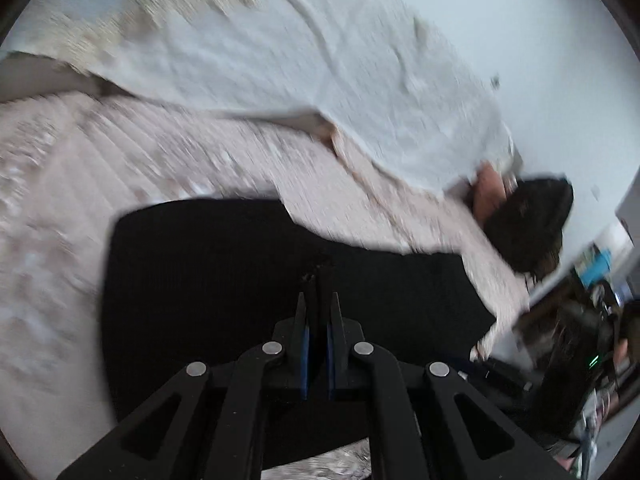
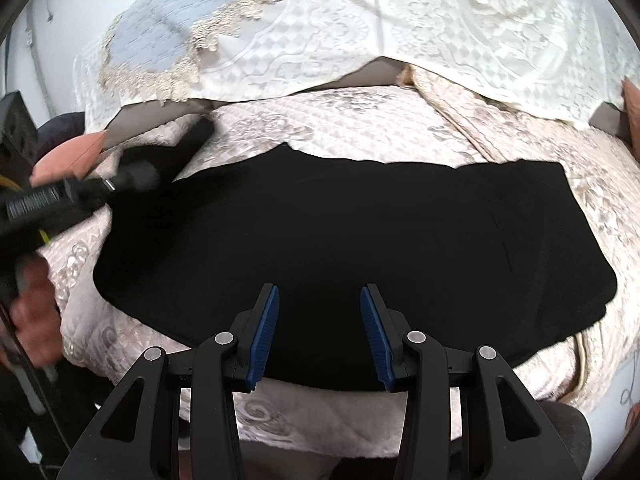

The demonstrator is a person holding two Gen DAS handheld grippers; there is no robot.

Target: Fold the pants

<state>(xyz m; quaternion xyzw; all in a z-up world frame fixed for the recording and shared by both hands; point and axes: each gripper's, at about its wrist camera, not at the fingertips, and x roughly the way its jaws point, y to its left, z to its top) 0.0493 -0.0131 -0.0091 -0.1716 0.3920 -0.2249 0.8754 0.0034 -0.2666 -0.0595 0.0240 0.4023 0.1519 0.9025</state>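
Observation:
Black pants point(image 2: 360, 220) lie spread across a pink quilted bed point(image 2: 320, 128). My right gripper point(image 2: 320, 300) hovers open over their near edge, its blue pads apart with nothing pressed between them. At the upper left of the right wrist view my left gripper point(image 2: 202, 126) is blurred, and the left end of the pants rises toward it. In the left wrist view the left gripper point(image 1: 319, 280) has its fingers nearly together, pinching a bit of black cloth at the tips, with the rest of the pants point(image 1: 200, 260) below. This view is smeared by motion.
A white lace cover point(image 2: 360, 20) is draped over the far side of the bed. A peach pillow point(image 2: 68, 156) lies at the left. A person's hand point(image 2: 36, 312) holds the left gripper's handle. Dark clutter point(image 1: 580, 340) stands beside the bed.

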